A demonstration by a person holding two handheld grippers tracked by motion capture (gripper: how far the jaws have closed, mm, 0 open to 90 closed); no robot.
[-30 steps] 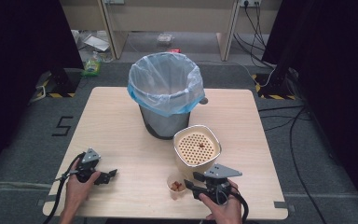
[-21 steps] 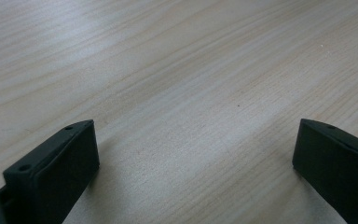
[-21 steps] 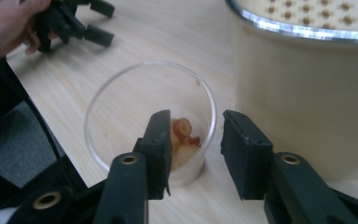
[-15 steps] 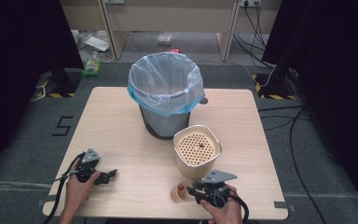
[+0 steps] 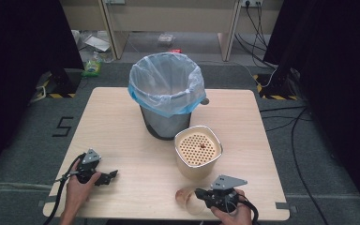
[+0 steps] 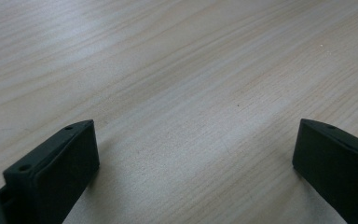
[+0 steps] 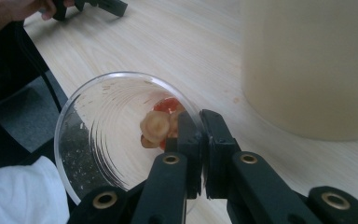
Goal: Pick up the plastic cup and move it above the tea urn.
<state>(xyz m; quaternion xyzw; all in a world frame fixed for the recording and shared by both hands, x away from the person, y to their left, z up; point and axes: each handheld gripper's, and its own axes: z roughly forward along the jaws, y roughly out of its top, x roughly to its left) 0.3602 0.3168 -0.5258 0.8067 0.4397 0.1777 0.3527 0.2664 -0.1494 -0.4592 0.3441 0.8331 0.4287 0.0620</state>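
Clear plastic cup (image 7: 121, 140), tipped on its side, food scraps (image 7: 161, 126) inside; its rim is pinched between the closed jaws of the right gripper (image 5: 205, 196), just in front of the beige perforated container (image 5: 198, 151). Container stands on the pale wood surface (image 5: 122, 131), with the bag-lined bin (image 5: 166, 93) just behind it. Left gripper (image 5: 107, 177), well to the container's left, rests on the surface, jaws wide and holding nothing.

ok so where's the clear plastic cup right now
The clear plastic cup is at the table's near edge on the person's right, tipped over, its rim pinched by the right tool, just in front of the beige perforated container.
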